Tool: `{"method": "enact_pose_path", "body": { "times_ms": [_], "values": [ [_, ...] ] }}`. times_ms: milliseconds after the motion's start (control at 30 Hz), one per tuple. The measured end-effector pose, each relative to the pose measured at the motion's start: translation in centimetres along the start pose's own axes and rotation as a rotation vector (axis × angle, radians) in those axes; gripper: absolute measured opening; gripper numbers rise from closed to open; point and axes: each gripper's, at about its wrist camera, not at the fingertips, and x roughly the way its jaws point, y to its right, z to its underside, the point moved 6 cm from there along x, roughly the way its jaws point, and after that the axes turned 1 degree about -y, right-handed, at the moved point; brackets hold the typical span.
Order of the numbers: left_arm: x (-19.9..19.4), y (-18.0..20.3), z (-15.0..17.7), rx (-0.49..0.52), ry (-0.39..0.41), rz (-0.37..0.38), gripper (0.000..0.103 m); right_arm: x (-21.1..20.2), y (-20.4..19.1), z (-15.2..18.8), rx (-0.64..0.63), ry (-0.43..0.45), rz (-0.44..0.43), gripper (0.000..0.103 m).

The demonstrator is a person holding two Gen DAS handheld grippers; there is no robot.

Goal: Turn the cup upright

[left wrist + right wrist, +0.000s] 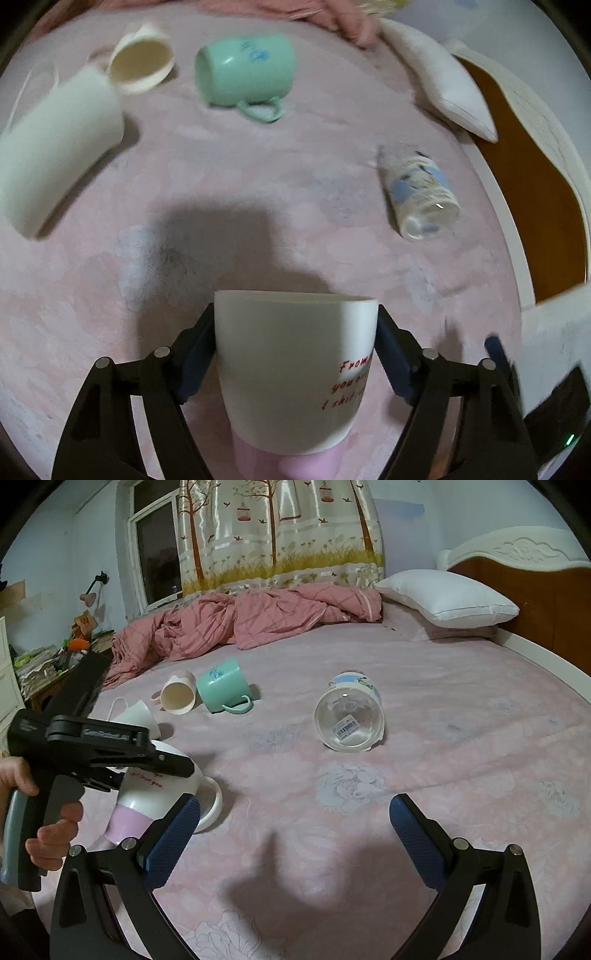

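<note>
Two blue pads of the left gripper (295, 354) are pinching the white cup (295, 369), axis tilted, mouth pointing away; the right gripper (295, 830) is hanging spread.

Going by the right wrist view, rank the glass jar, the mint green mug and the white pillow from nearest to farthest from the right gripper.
From the right gripper:
1. Glass jar, on its side on the sheet, straight ahead.
2. Mint green mug, tipped over, farther back and to the left.
3. White pillow, by the headboard, far right.
</note>
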Motion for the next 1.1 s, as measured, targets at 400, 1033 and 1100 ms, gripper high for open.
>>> {"method": "enact_pose_path", "body": {
  "times_ms": [400,1033,1100],
  "values": [
    [-7.1,3.0,2.3,0.304,0.303,-0.148,0.077,0.1,0.3,0.2,-0.008,0.004,0.03,0.103],
    [-6.9,2.2,4.0,0.479,0.459,-0.269,0.1,0.6,0.0,0.5,-0.028,-0.018,0.043,0.103],
    [-7.4,2.0,4.3,0.478,0.488,-0.264,0.101,0.6,0.0,0.5,-0.034,-0.018,0.045,0.103]
  ]
}}
